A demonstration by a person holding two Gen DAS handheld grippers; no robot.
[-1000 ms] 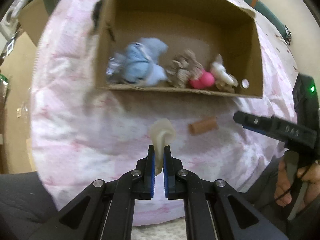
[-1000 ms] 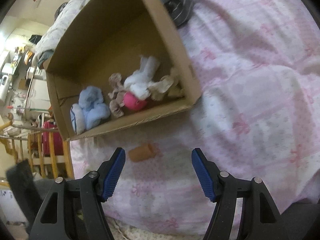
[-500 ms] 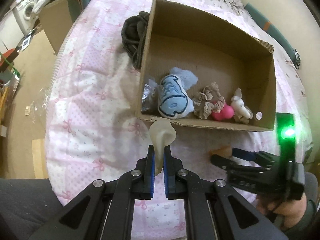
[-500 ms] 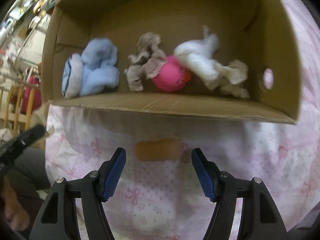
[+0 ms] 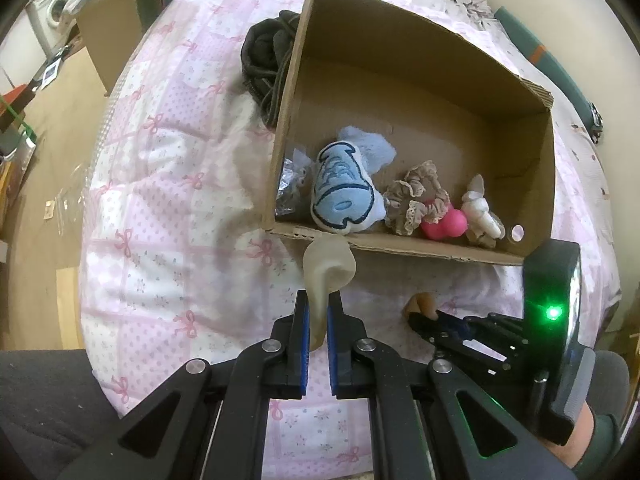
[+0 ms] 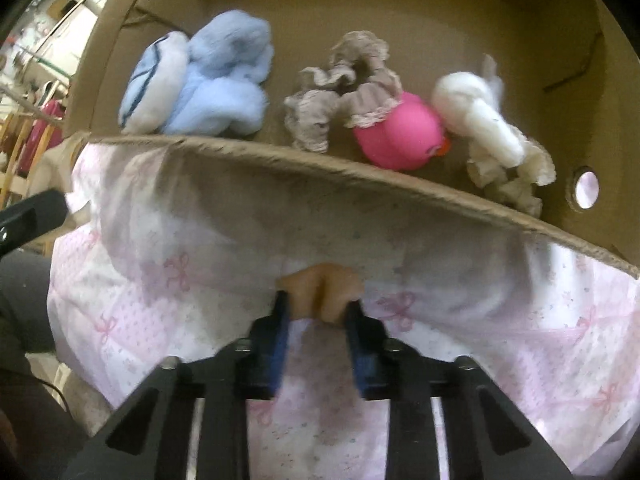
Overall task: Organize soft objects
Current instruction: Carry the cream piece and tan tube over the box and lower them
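My left gripper (image 5: 318, 310) is shut on a pale cream soft piece (image 5: 329, 266) and holds it above the bedspread, just in front of the cardboard box (image 5: 400, 245). My right gripper (image 6: 318, 308) is shut on a tan soft roll (image 6: 322, 290) that lies on the bedspread in front of the box wall (image 6: 320, 192); it also shows in the left wrist view (image 5: 420, 305). Inside the box lie a blue plush (image 5: 342, 196), a beige scrunchie (image 5: 416, 200), a pink ball toy (image 5: 444, 226) and a white plush (image 5: 482, 214).
The box stands on a pink-and-white bedspread (image 5: 168, 200). A dark bundle of cloth and cord (image 5: 266, 56) lies against the box's left wall. The bed edge drops to a wooden floor (image 5: 36, 160) on the left.
My right gripper has moved in on the tan roll and closed its jaws on it. My left gripper has stayed shut on the cream piece, and has risen to look down into the box.
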